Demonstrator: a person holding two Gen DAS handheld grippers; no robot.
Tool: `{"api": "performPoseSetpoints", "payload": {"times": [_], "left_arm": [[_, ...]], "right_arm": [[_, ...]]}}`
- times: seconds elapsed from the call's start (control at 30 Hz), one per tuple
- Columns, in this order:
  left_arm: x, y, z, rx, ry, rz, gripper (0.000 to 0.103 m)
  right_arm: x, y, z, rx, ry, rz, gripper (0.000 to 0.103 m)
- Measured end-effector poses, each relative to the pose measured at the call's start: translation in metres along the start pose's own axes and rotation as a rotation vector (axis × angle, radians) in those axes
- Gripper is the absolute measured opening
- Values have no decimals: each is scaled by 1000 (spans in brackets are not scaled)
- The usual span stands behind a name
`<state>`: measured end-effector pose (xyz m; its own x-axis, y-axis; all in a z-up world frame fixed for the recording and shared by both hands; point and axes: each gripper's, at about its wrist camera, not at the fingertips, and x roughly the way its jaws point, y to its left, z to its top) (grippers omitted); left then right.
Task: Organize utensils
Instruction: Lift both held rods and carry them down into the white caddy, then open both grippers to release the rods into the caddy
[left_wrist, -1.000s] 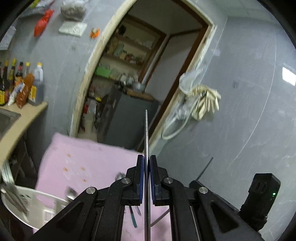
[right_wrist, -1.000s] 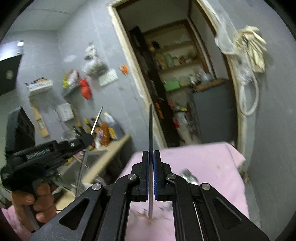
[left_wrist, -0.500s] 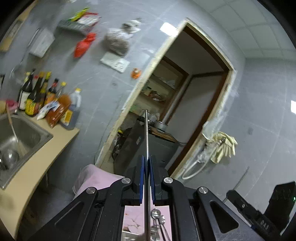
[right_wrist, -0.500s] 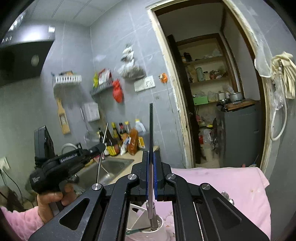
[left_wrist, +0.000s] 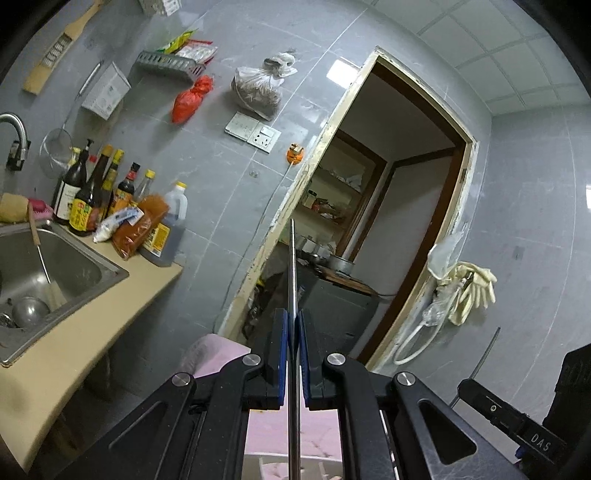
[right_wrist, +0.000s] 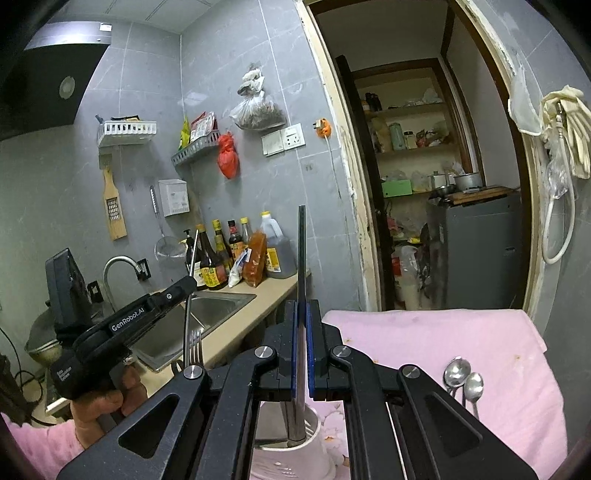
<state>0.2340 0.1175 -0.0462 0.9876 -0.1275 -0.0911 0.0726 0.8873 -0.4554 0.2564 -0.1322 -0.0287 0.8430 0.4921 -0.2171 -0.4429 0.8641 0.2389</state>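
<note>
Both hands are carrying utensils toward a white holder (right_wrist: 295, 458) standing on the pink cloth (right_wrist: 461, 343) that covers the surface. The right gripper (right_wrist: 303, 354) has its jaws pressed together on a flat, dark-handled utensil (right_wrist: 301, 258), pinching it upright so that its lower end is pointing down into the holder; that end looks already inside the rim, though how deep it is sitting cannot be told. Holding it vertical seems meant to let it slide in handle-up without catching the rim.

The left gripper (right_wrist: 184, 291), seen from the right wrist camera in a person's hand (right_wrist: 99, 402), is pinching a fork (right_wrist: 190, 325) by its thin handle, tines hanging downward, over the edge of the counter beside the sink (right_wrist: 207, 310). From its own camera the jaws are squeezing the handle edge-on, so the fork is showing as a thin line. It is being held off to the side, probably waiting for its turn at the holder.

The holder appears perforated, and only the right-hand utensil shows in it. Two spoons (right_wrist: 461, 376) are lying side by side on the cloth just right of the holder, not yet put away. The sink is holding a steel bowl (left_wrist: 27, 310) and a wooden-handled tool.
</note>
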Motion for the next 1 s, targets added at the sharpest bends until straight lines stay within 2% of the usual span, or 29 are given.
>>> {"api": "performPoseSetpoints", "payload": {"times": [0.33,0.5,0.67,0.83,0.87,0.93,0.97,1.0], "left_arm": [[-10,-2,-21,134,-64,54,6],[-16,-4,-30,167,-78,66,6],[-22,-7,-39,193,-66,73,7],[-28,-6,-41,193,-16,93,7],[-30,-6,-40,191,-6,97,9],[-35,-7,-36,178,26,105,25],[-38,-8,-34,162,37,106,41],[-41,-9,-32,149,40,106,48]], "right_arm": [[9,0,-19,-12,11,26,4],[10,0,-31,-25,28,35,4],[9,-3,-33,-16,31,42,4],[6,-5,-31,-13,67,64,5],[5,-6,-29,-6,75,67,9],[2,-9,-24,9,89,78,21],[1,-11,-21,17,94,82,30],[0,-14,-17,34,101,88,31]]}}
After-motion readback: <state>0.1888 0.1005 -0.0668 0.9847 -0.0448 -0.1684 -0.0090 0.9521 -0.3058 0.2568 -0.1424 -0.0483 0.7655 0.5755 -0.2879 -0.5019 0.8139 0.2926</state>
